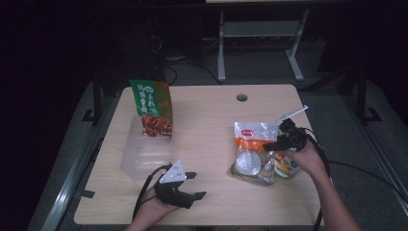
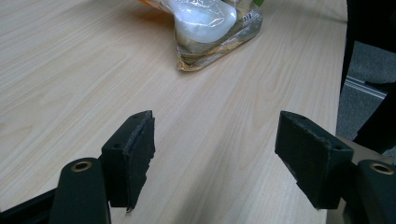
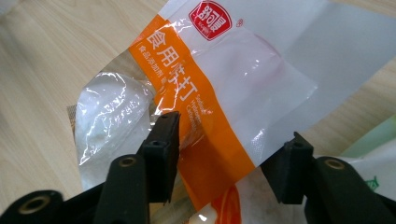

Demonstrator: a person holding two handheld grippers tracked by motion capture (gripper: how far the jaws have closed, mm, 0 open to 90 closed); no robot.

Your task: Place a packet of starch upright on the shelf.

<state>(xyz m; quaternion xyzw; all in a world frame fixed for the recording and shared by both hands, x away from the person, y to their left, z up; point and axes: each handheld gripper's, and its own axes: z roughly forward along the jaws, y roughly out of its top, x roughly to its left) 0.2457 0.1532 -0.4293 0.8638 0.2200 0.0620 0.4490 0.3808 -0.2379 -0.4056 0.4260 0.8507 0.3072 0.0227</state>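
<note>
A: Where is the white and orange packet (image 3: 219,88)?

B: It lies near the right edge of the table (image 1: 211,125), on top of a clear bag (image 1: 250,166) with something white inside. A green and white pack (image 1: 287,167) is just beside them.

A: And the right gripper (image 3: 224,158)?

B: Its jaws stand on both sides of the packet's lower end, not pressing it; I think one pad touches the film, but this is not sure.

A: The left gripper (image 2: 215,154)?

B: It rests near the front edge with jaws wide apart and nothing between them. At the left edge, a green pouch (image 1: 153,108) stands in a clear plastic box (image 1: 139,156).
</note>
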